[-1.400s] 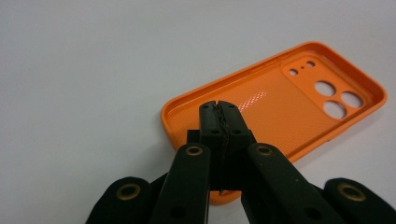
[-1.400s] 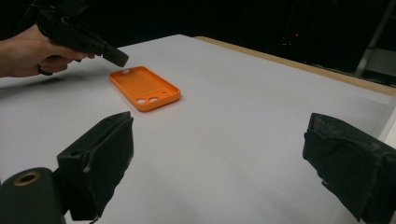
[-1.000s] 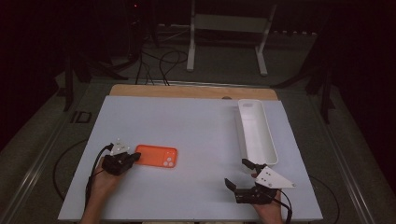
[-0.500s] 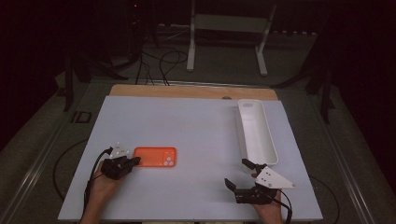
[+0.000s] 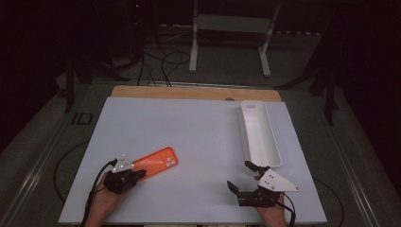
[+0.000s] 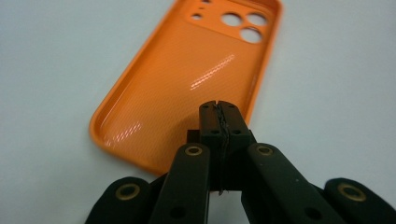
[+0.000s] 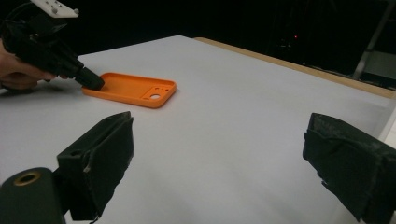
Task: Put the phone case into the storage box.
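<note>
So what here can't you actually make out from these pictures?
- Whether the left gripper pinches the orange phone case: its shut jaws cover the near rim in the left gripper view.
- The far inside of the white tray: too small and pale in the high view.
- The person's arms: cut off by the high view's bottom edge.

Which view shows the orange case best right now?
The left gripper view: the case is close, its inside and camera holes clear. The high view shows it small beside the left gripper; the right gripper view shows it distant, side-on.
</note>
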A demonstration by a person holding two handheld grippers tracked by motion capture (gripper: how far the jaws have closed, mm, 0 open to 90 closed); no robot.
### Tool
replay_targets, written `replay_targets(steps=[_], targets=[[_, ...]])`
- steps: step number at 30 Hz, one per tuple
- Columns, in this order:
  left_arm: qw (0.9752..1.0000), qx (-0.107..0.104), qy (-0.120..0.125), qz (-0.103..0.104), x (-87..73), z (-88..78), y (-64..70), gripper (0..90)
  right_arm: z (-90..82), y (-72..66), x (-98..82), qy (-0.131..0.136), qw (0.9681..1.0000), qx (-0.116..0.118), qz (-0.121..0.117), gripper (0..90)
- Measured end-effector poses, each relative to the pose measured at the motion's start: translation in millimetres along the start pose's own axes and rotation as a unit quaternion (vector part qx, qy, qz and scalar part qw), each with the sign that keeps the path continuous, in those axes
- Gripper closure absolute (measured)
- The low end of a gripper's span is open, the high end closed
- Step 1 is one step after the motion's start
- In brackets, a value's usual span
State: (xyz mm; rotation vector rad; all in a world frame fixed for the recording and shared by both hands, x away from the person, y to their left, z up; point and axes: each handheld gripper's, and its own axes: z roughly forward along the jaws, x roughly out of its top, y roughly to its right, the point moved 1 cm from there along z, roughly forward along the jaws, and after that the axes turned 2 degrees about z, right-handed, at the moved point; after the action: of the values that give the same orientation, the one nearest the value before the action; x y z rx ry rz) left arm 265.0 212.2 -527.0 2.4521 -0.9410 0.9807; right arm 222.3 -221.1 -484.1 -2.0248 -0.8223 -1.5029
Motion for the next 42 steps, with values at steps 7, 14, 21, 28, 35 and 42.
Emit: replay_targets(steps=[7,14,21,28,35,42], targets=[[0.9994,-0.03,0.0,0.016,0.5,2.4,16.4,89.9,0.4,-0.2,-0.3,0.0,1.0,0.002,0.0,8.6],[0.9988,-0.043,0.0,0.024,1.7,4.4,21.7,89.9,1.0,-1.0,-0.5,-0.001,1.0,0.004,0.001,8.6],[0.9986,-0.047,0.004,0.023,1.3,4.6,20.5,89.4,1.5,-1.1,-0.9,-0.002,1.0,0.003,-0.002,8.6],[0.9985,-0.047,0.022,0.017,2.6,0.5,18.0,81.8,1.1,-0.5,-1.0,-0.001,1.0,0.003,-0.003,8.6],[0.9962,-0.034,0.08,0.003,6.8,-15.9,12.4,74.0,1.1,-0.2,-1.4,0.001,1.0,0.001,-0.005,8.6],[0.9853,0.008,0.171,-0.01,11.7,-42.6,4.4,62.7,0.9,0.9,-1.7,0.003,1.0,0.002,-0.006,8.7]])
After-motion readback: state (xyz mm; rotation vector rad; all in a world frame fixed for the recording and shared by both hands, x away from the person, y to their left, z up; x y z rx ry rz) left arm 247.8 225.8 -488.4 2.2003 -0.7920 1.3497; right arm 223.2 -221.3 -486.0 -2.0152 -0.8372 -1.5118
